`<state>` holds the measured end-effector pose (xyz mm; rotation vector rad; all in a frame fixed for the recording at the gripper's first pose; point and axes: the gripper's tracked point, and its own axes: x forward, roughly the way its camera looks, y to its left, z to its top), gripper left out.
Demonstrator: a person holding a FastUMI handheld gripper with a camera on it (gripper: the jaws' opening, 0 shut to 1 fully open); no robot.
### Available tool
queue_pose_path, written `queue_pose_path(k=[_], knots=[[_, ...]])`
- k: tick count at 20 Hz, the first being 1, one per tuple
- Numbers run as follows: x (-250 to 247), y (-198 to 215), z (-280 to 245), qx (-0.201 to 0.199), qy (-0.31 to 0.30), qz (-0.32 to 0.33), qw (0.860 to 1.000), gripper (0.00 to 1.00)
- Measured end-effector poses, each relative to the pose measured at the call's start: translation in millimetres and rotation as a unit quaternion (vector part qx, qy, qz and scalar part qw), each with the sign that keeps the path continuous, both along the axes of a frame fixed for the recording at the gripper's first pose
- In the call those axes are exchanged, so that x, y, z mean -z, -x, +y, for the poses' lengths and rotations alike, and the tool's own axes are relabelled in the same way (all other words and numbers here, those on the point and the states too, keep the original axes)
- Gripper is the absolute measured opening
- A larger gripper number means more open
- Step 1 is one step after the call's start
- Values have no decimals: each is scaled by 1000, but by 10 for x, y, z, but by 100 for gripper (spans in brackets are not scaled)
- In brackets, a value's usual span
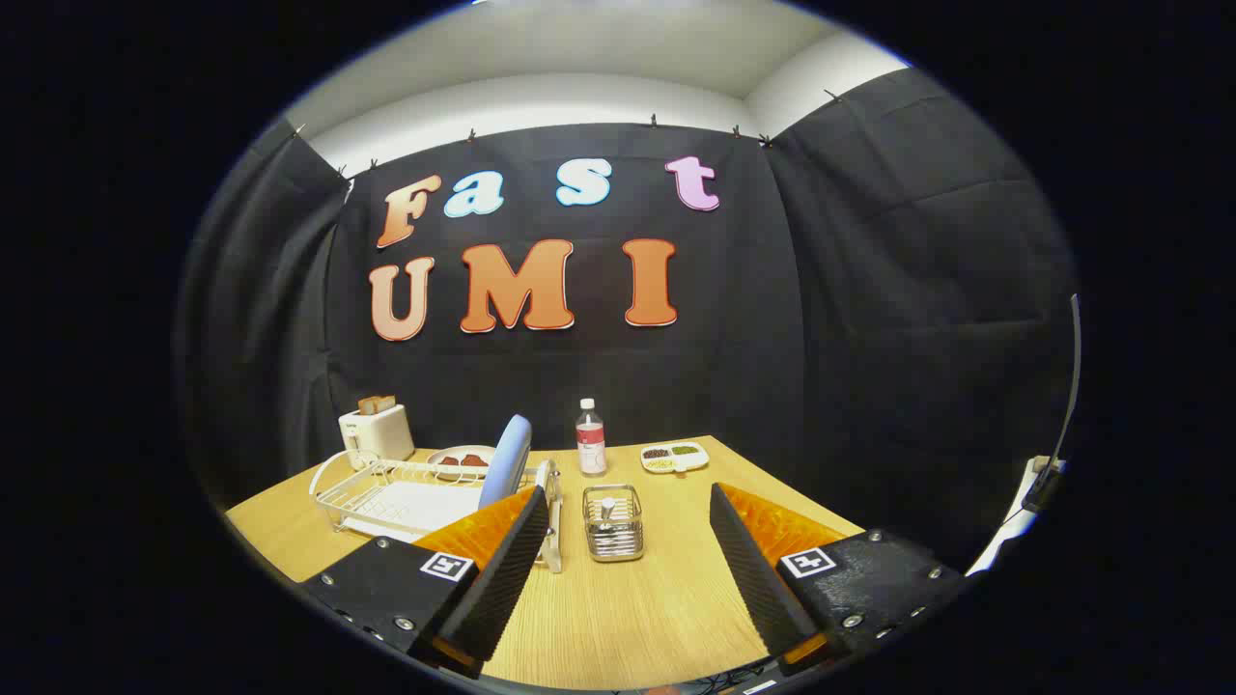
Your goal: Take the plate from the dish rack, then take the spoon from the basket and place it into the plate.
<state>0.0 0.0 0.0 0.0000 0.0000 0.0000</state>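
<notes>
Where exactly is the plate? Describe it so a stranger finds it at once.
On the wooden table, look in the white wire dish rack beyond the open hand-held gripper. The plate stands on edge at its near end: pale blue, the rack's only upright dish.

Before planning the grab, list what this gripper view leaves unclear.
- Spoon: a small handle tip above the basket; its bowl is hidden inside the wires.
- Plate: on edge in the dish rack; its lower part is hidden behind the left finger of the open gripper.
- Tray behind: contents too small to identify.
</notes>
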Motion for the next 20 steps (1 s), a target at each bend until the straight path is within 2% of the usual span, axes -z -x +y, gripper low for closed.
queue_pose_path(k=[4, 8, 16, 20], knots=[[-12, 78, 17, 9, 22, -4, 1000, 100], [-17, 72, 133, -11, 3, 0, 1000, 100], [28, -58, 162, -13, -4, 6, 1000, 100], [-56, -241, 313, -26, -6, 12, 1000, 100]])
